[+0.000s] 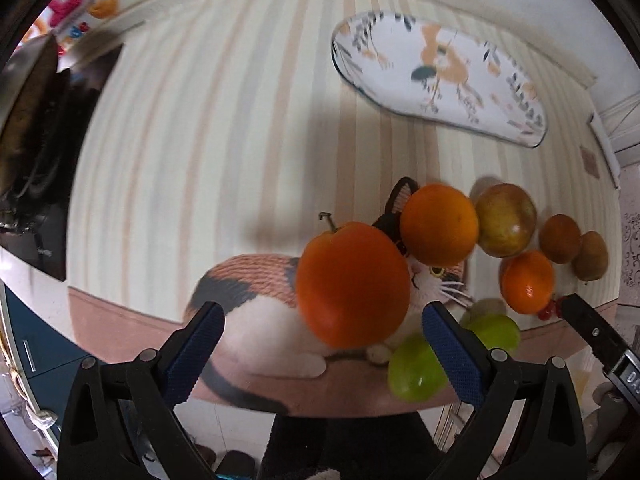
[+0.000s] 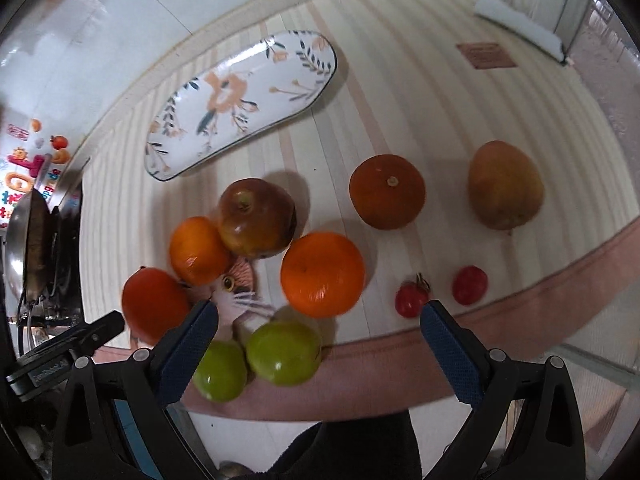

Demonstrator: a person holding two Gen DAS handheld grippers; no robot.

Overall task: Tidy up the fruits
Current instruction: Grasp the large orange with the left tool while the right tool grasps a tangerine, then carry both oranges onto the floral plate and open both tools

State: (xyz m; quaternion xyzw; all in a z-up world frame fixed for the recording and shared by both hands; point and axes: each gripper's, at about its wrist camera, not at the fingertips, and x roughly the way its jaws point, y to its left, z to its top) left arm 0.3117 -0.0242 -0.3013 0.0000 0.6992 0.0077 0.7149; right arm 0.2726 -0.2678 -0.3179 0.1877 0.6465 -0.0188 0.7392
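My left gripper [image 1: 322,330] is open, its jaws either side of an orange persimmon [image 1: 354,284] that rests on a cat-shaped mat [image 1: 256,292]. Behind it lie an orange [image 1: 439,224], a red-green apple [image 1: 506,219] and another orange [image 1: 528,281]. My right gripper [image 2: 318,328] is open and empty above two green fruits [image 2: 284,352] [image 2: 222,370] near the table's front edge. An orange [image 2: 322,274], the apple [image 2: 258,218], a dark orange [image 2: 387,191], a pear [image 2: 505,185] and two small red fruits [image 2: 412,299] [image 2: 470,285] lie ahead. A flowered oval plate [image 2: 240,104] [image 1: 440,76] stands empty at the back.
The table has a striped cloth [image 2: 400,92] with a pink border at the front edge [image 2: 400,360]. A metal pan and stove [image 2: 28,240] stand at the left. A white folded cloth [image 2: 520,26] lies at the back right. Two brown fruits [image 1: 560,239] [image 1: 591,256] sit at the right.
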